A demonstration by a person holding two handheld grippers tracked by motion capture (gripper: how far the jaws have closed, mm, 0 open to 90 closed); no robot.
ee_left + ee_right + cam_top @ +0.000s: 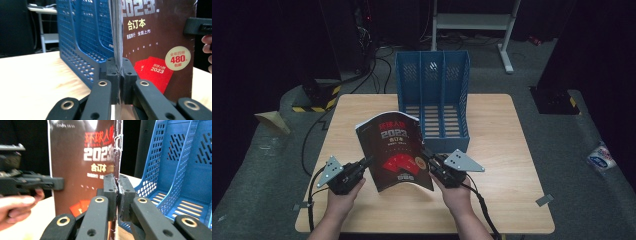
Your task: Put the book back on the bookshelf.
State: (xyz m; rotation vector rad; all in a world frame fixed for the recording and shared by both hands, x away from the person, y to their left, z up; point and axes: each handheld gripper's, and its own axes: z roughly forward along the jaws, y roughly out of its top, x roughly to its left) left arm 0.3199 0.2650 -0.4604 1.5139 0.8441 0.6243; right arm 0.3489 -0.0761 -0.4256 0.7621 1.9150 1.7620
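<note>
The wooden tabletop (492, 200) carries a blue file rack (432, 95) at its far side, open toward the person, likely to take the book; the dark book (394, 150) stands upright just before it, lifted for slotting in. Left gripper (364, 164) and right gripper (429, 156) pinch opposite edges; both pairs of fingers (113, 72) clamp tight on it.

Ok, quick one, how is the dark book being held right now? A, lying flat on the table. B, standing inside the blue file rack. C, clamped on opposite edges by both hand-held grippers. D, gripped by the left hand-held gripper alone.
C: the left hand-held gripper and the right hand-held gripper each pinch one edge of the book, which stands upright in front of the blue file rack.
</note>
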